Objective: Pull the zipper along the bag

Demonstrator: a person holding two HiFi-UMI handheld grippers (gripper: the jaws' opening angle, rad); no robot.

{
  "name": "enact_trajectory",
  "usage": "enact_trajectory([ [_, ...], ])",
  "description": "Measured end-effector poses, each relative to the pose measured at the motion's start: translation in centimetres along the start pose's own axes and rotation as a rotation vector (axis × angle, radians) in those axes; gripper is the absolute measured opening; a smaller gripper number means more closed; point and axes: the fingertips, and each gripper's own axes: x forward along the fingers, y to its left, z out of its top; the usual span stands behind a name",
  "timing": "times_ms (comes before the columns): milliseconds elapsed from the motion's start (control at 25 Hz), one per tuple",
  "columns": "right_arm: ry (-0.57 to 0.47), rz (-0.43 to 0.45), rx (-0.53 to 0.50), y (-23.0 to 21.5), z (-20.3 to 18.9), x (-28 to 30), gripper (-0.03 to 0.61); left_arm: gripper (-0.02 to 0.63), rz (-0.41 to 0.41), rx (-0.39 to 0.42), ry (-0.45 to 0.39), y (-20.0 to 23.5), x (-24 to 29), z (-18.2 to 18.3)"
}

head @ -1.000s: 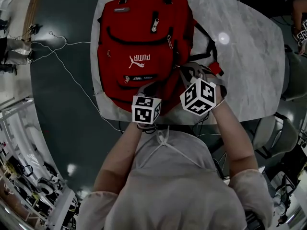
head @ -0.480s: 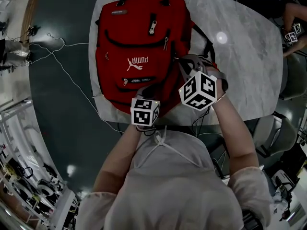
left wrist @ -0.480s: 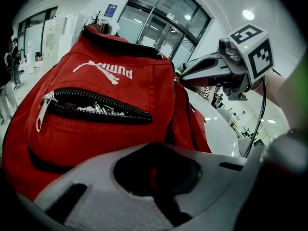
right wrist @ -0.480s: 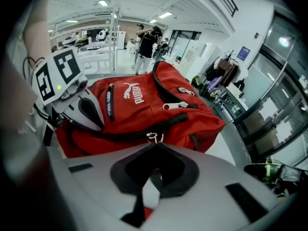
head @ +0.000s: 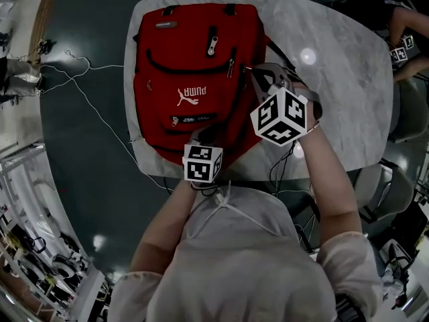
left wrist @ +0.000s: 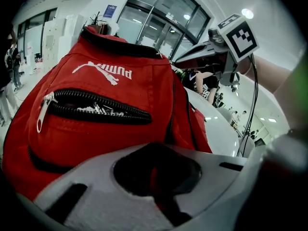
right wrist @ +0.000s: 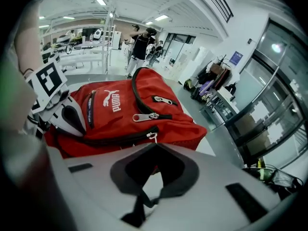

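Trailing across the dark floor (head: 80,146) at the far left of the head view, a thin white cable (head: 94,92) runs up to the edge of the pale marble counter (head: 348,92). The red bag (head: 194,59) lies flat on the left part of that counter, front side up, with its top end away from the person and its white logo (head: 190,92) near the middle. At the bag's near end sits the left gripper (head: 206,133). In the left gripper view its jaws are closed, and a fold of the bag's red cloth is pinched where they meet (left wrist: 155,147). Above them in that view is the front pocket (left wrist: 96,110), whose black zipper gapes open, with a silver tab (left wrist: 43,115) hanging at its left end. Further right, the right gripper (head: 251,72) reaches in at the bag's right side, beside the long black zipper track (right wrist: 120,136). In the right gripper view its jaws are pressed together (right wrist: 153,146). The small silver zipper pull (right wrist: 153,137) is caught at their tips, its lower end disappearing between them. A black shoulder strap (head: 291,59) lies on the counter just right of the bag. At the far right edge, another person's arm carries a marker cube (head: 400,54).
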Motion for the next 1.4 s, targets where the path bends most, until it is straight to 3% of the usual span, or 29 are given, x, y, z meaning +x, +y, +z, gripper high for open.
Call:
enact_trajectory([
  [120,0.002,0.000,0.011,-0.1,-0.1,0.3,0.026,0.018,0.004,0.005,-0.002,0.0,0.0,0.1],
  [400,-0.051,0.055,0.143,-0.2,-0.8,1.4,0.029,0.018,0.001,0.013,0.000,-0.1,0.0,0.1],
  [560,-0.069,0.016,0.172,-1.1,-1.2,1.5,0.041,0.018,-0.009,0.007,0.005,0.0,0.1,0.0],
  [680,-0.049,0.002,0.192,-1.1,-2.0,1.5,0.112,0.018,-0.013,0.005,0.011,0.0,0.1,0.0],
  [880,-0.091,-0.064,0.270,-1.0,-2.2,-0.2,0.112,0.018,0.004,0.028,0.023,0.0,-0.2,0.2],
  [1000,-0.150,-0.088,0.351,-0.5,-1.5,-1.9,0.108,0.018,0.027,0.046,-0.057,0.0,-1.6,2.4],
  [1120,-0.207,-0.119,0.451,0.0,-1.0,-4.0,0.054,0.018,0.045,0.093,-0.167,-0.7,-3.9,5.8],
  [1400,-0.383,-0.121,0.632,2.1,1.7,-8.6,0.031,0.018,0.084,0.159,-0.478,-2.9,-11.0,15.7],
])
